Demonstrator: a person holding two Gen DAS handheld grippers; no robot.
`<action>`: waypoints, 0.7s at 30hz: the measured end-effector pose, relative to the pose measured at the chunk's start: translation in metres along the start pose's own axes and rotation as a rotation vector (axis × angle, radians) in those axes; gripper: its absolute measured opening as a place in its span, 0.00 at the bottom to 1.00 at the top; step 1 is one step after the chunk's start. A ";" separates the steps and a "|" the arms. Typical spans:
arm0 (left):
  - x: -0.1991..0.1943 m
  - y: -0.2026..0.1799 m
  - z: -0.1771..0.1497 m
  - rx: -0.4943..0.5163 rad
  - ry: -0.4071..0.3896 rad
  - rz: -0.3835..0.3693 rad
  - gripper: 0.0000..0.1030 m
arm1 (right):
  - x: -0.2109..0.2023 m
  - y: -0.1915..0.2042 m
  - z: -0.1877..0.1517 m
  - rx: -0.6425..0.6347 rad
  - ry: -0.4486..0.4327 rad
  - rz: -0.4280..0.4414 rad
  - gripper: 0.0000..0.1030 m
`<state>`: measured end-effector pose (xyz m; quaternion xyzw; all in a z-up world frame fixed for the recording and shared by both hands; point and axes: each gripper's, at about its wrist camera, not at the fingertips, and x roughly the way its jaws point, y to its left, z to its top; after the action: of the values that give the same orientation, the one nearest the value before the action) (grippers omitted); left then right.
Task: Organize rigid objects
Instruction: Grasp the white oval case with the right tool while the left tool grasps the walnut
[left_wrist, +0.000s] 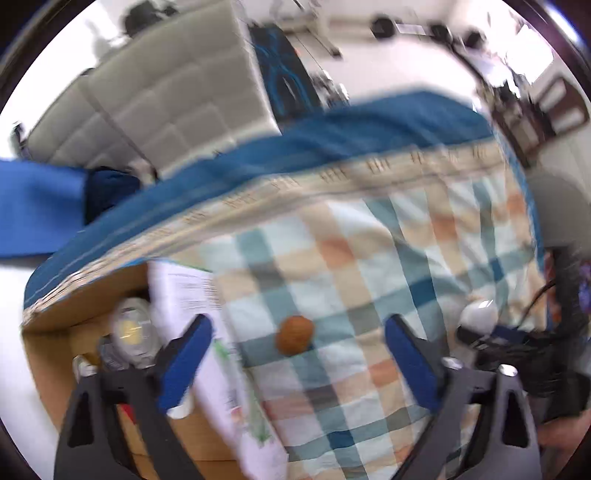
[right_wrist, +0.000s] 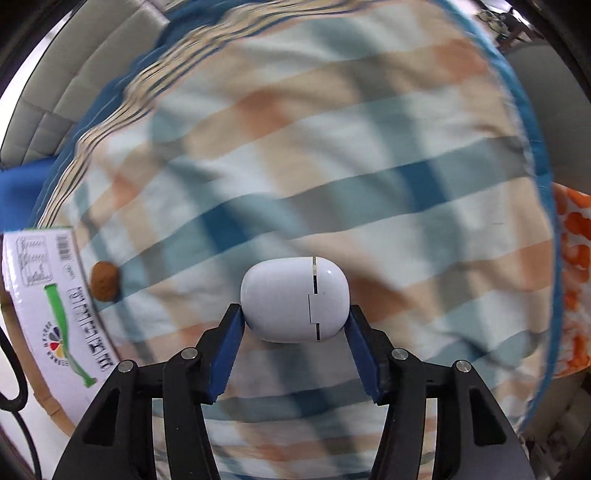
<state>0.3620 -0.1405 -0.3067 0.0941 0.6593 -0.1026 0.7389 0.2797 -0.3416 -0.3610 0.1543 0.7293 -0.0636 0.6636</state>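
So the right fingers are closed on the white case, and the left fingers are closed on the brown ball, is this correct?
Not quite. The right gripper does clamp the white case, but in the left wrist view the left gripper stands open around the brown ball; its fingers do not touch it.

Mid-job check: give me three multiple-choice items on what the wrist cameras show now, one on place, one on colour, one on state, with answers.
1. Where is the brown nut?
A. on the checked cloth
B. inside the cardboard box
C. in the left tool

2. What colour is the case at the right tool?
A. black
B. white
C. orange

3. How is the right tool?
A. wide open, nothing in it
B. out of view
C. shut on the case

Answers: 1 A, the nut lies on the cloth between open pads. 2 B, its shell is glossy white. 3 C, both blue pads press its ends.
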 end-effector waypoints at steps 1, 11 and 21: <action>0.013 -0.006 0.002 0.019 0.041 0.002 0.62 | -0.001 -0.009 0.001 0.004 0.003 -0.005 0.57; 0.098 -0.025 0.005 0.122 0.304 0.100 0.56 | 0.002 -0.047 -0.008 0.025 0.012 0.021 0.57; 0.090 -0.011 -0.005 -0.002 0.273 -0.083 0.28 | 0.021 -0.063 -0.020 0.000 0.027 0.040 0.57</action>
<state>0.3640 -0.1521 -0.3972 0.0791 0.7571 -0.1185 0.6375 0.2402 -0.3922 -0.3861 0.1699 0.7347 -0.0483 0.6549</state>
